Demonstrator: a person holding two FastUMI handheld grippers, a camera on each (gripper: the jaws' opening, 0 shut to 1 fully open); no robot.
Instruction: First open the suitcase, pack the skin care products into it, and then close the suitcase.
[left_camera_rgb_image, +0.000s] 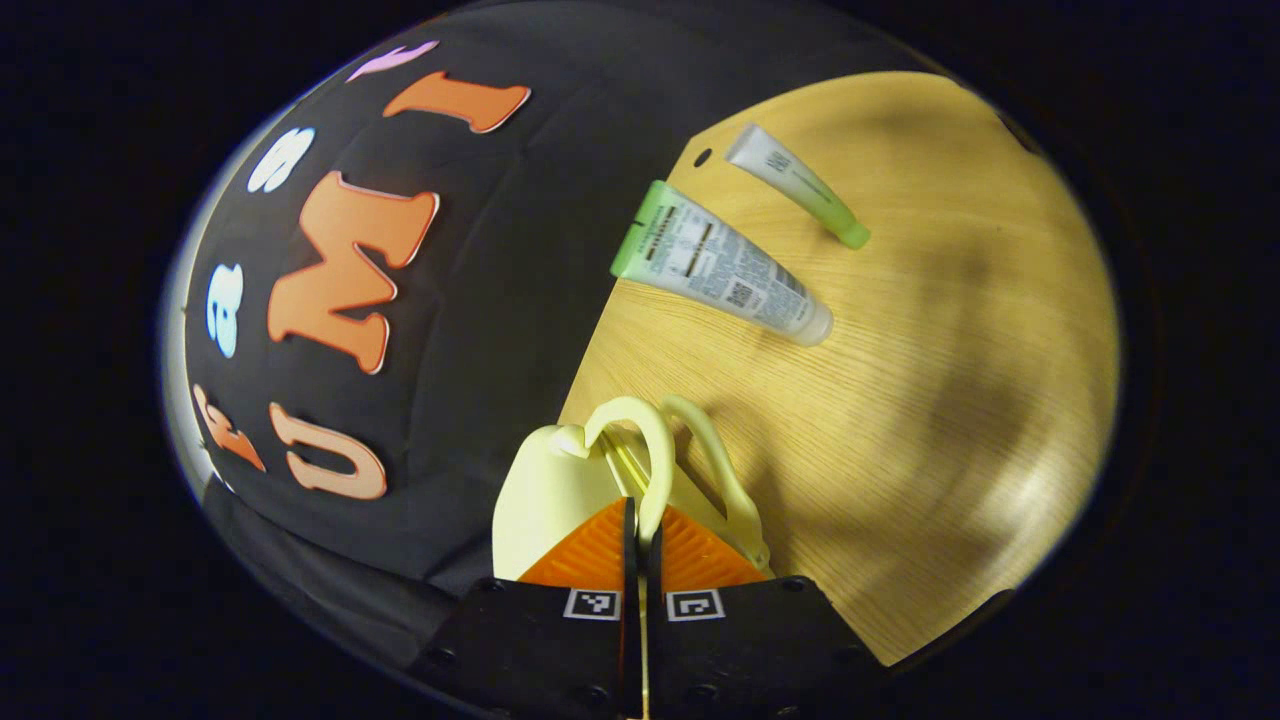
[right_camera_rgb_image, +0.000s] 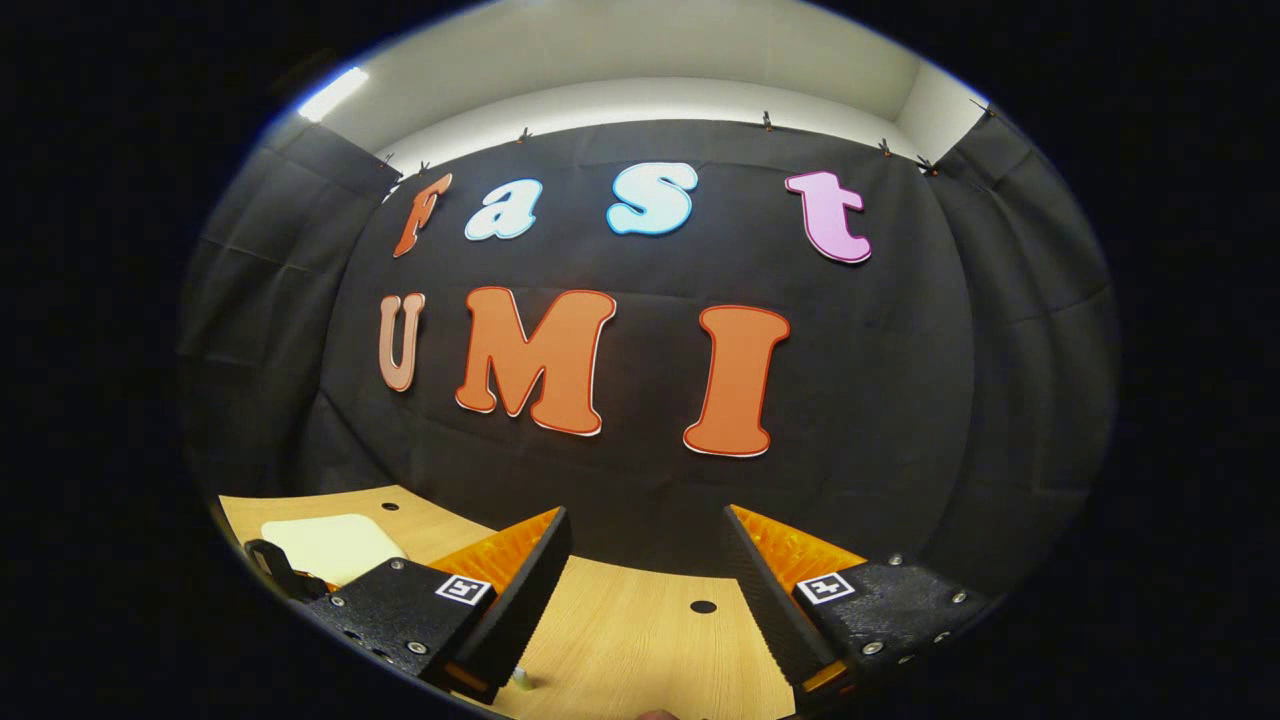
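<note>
In the left gripper view, my left gripper (left_camera_rgb_image: 640, 530) is shut on one pale yellow handle loop (left_camera_rgb_image: 650, 445) of the small pale yellow suitcase (left_camera_rgb_image: 545, 490), which stands at the wooden table's (left_camera_rgb_image: 900, 400) edge. A second handle loop (left_camera_rgb_image: 725, 475) stands free just to the right. Two skin care tubes lie beyond: a larger one with a green crimped end (left_camera_rgb_image: 715, 265) and a thin white one with a green cap (left_camera_rgb_image: 800, 185). In the right gripper view, my right gripper (right_camera_rgb_image: 645, 560) is open over the table (right_camera_rgb_image: 640, 630) and holds nothing. The suitcase (right_camera_rgb_image: 330, 545) lies at lower left.
The black cloth wall (left_camera_rgb_image: 480, 300) runs close behind the table's edge. A small round hole (right_camera_rgb_image: 703, 606) sits in the tabletop near that edge. Bare wood stretches to the right of the tubes.
</note>
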